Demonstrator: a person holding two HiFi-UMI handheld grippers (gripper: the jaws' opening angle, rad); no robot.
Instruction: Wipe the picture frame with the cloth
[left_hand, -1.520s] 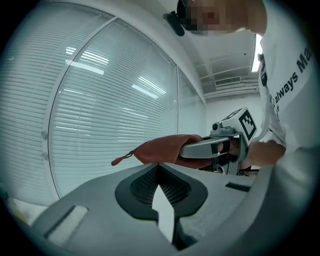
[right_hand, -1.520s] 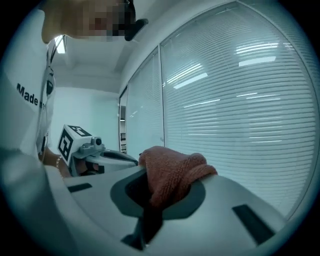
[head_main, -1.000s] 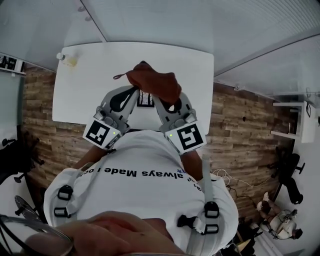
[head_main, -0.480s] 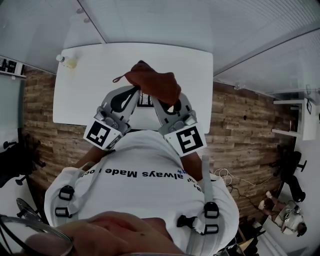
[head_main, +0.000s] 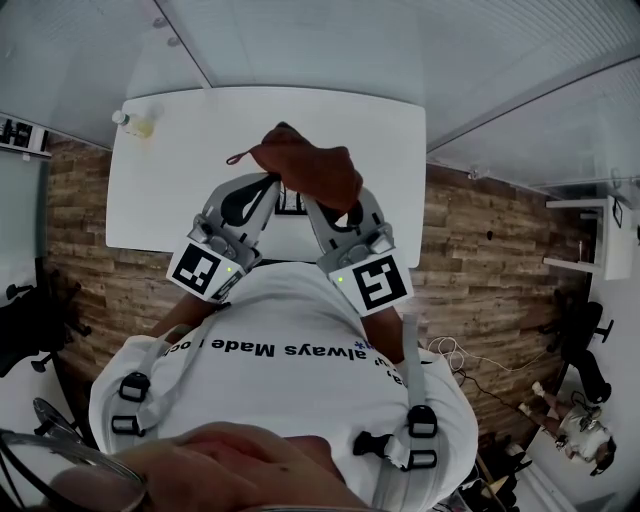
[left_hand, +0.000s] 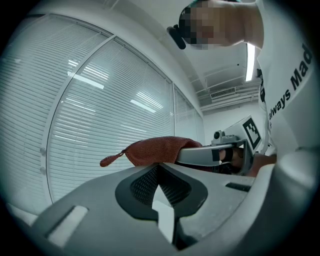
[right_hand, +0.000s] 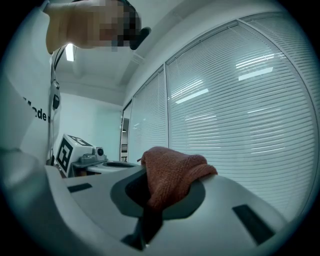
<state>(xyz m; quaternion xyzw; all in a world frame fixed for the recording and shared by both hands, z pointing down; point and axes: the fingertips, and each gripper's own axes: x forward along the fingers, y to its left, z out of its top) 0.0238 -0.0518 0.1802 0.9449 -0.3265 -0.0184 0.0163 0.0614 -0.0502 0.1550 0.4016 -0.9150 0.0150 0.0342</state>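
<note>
Hardly anything has shifted over the last second; both grippers sit where they were, drawn in close to the person's chest, and the cloth (head_main: 308, 165) keeps the same bunched shape; I judge the wiping to be paused or not yet begun.

On the right gripper (head_main: 314, 197) the fingers are clamped on the cloth, which is reddish-brown and knitted; it bulges up over the tips, spills forward of them, and trails a small tag off toward the left gripper's side. The left gripper (head_main: 271, 181) has its fingers (left_hand: 145, 186) pressed together with nothing visible between them.

Both grippers point forward and converge, tips near each other above the white bench (head_main: 200, 150); their marker cubes ride at the rear, just ahead of the shirt.

The picture frame (head_main: 291, 201) shows as a small dark shape in the gap between the two sets of fingers and below them; whether it stands on the bench or touches either gripper I cannot tell; the cloth hangs just beyond it, so a short drop of the right gripper should probably bring the two together.
</note>
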